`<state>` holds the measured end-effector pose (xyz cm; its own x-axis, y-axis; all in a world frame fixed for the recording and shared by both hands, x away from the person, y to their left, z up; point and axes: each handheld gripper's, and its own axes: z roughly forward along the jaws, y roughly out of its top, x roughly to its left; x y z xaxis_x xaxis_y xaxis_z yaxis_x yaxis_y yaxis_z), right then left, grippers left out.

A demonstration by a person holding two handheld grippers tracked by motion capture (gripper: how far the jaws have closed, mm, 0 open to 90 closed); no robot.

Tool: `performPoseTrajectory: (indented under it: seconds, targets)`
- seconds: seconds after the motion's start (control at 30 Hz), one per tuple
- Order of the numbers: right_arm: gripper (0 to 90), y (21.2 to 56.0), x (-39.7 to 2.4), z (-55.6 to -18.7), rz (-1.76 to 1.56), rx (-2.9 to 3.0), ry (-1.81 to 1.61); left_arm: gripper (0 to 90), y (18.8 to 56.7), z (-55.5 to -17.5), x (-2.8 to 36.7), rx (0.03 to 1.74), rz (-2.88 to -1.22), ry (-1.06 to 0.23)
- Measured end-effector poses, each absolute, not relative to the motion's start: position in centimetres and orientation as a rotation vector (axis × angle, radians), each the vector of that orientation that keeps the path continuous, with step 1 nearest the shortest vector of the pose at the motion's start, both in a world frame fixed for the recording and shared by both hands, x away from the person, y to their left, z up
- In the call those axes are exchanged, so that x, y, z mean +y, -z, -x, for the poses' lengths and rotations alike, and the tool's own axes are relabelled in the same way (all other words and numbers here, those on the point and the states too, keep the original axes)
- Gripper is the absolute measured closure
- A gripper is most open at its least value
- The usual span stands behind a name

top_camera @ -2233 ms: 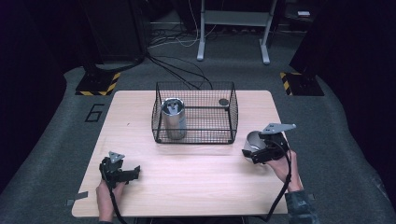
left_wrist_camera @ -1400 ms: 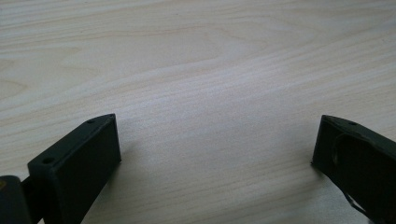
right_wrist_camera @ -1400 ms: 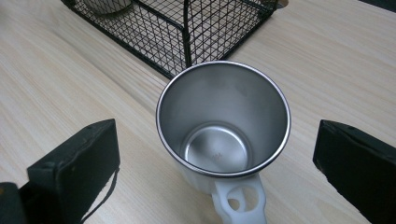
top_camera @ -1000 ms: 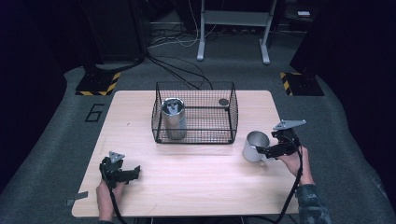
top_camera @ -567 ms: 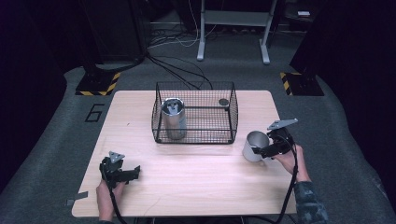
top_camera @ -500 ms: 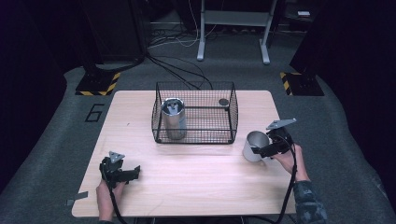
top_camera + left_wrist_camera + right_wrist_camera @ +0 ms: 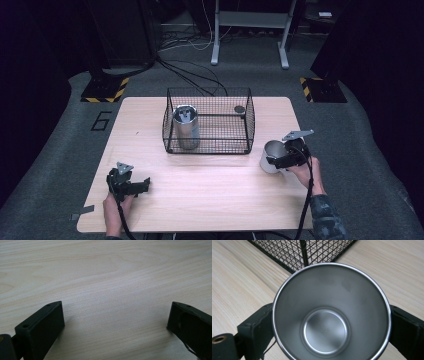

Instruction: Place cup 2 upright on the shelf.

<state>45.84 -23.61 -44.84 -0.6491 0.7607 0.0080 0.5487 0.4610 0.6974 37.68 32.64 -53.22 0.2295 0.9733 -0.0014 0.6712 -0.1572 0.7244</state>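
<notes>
Your left gripper [image 7: 145,184] rests on the table [image 7: 210,190] with its jaws spread wide and nothing but bare wood between them, while your right gripper [image 7: 269,161] has the steel cup [image 7: 271,156] clasped between its two jaws, just beyond the near right corner of the wire basket [image 7: 208,146]. Judged from this, the step in hand is carrying the cup, and the next move calls for lifting it above the basket rim before you loosen the jaws. The right gripper view looks straight into the empty cup [image 7: 329,312], with a jaw pressed to either flank and the basket corner [image 7: 303,251] just past its rim; the high view alone adds a second cup [image 7: 185,126] upright inside the basket.
</notes>
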Motion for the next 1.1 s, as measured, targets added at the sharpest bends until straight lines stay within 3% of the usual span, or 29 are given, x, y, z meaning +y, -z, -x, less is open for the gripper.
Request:
performPoseTrajectory:
  seconds: [1.1]
  targets:
    - [5.6,42.0,-22.5,-43.0,-1.159,2.322,-1.051,0.4,53.2,-37.7,32.6,1.507,-1.903,-0.645]
